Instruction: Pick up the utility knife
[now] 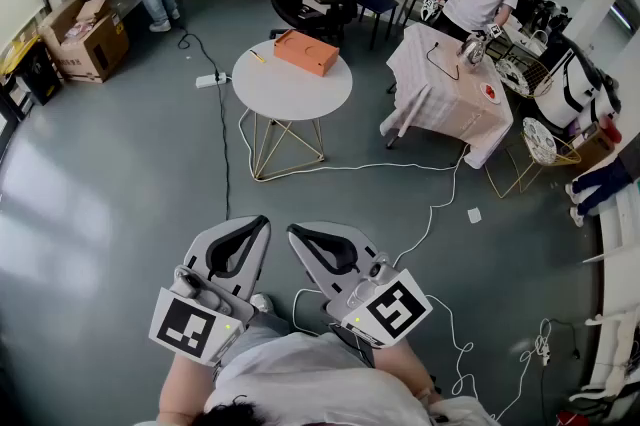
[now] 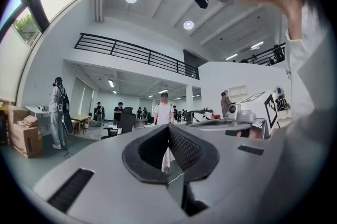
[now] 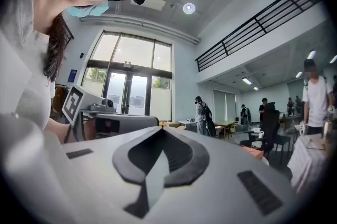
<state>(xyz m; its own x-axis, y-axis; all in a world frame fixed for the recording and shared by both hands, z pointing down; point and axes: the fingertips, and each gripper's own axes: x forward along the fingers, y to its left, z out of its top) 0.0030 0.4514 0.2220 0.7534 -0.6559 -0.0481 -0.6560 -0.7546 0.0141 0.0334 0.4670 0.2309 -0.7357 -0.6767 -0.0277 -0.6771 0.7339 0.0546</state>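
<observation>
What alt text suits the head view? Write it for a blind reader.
The left gripper and right gripper, shut and empty, hover near the person's body. Ahead stands a round white table bearing an orange box and a small yellow object.

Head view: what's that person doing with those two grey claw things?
A person holds a grey plastic claw in each hand, close to the body. The left claw and the right claw are both shut, with nothing in them. Ahead stands a round white table with an orange rectangular box and a small yellow thing, maybe the utility knife, though it is too small to tell. Neither claw is near it.
</observation>
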